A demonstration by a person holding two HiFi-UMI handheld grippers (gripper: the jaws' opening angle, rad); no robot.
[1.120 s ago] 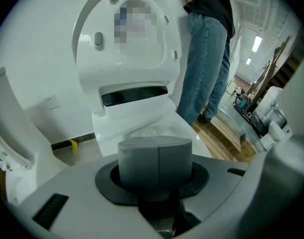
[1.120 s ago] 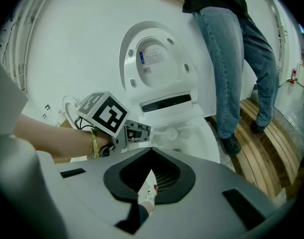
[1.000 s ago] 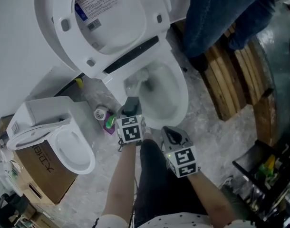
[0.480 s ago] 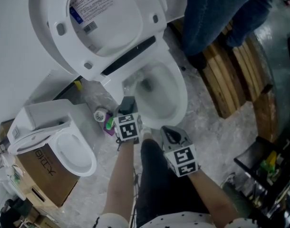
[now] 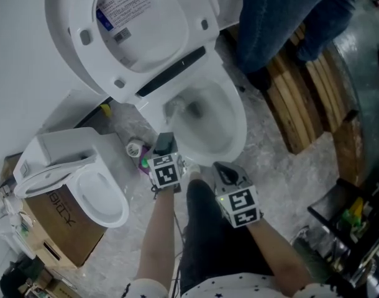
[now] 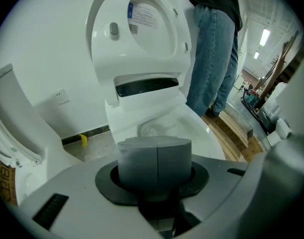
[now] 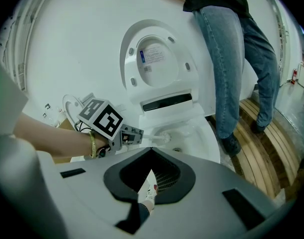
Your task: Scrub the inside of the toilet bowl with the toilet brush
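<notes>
The toilet brush (image 7: 163, 137) is gripped by its thin white handle in the closed left tongs (image 5: 165, 143), and its bristle head is seen inside the toilet bowl (image 5: 236, 143), up near the back wall under the raised seat (image 5: 146, 36). The right tongs (image 5: 223, 174) are held open and empty just in front of the bowl's near rim. Since the handle is pinched far from the head, it could probably be twisted or slid in the jaws if the bristles are pressed hard against the porcelain. If the head is dragged up over the rim, water could be flicked onto the floor or at the person in jeans (image 5: 283, 17) beside the bowl.
</notes>
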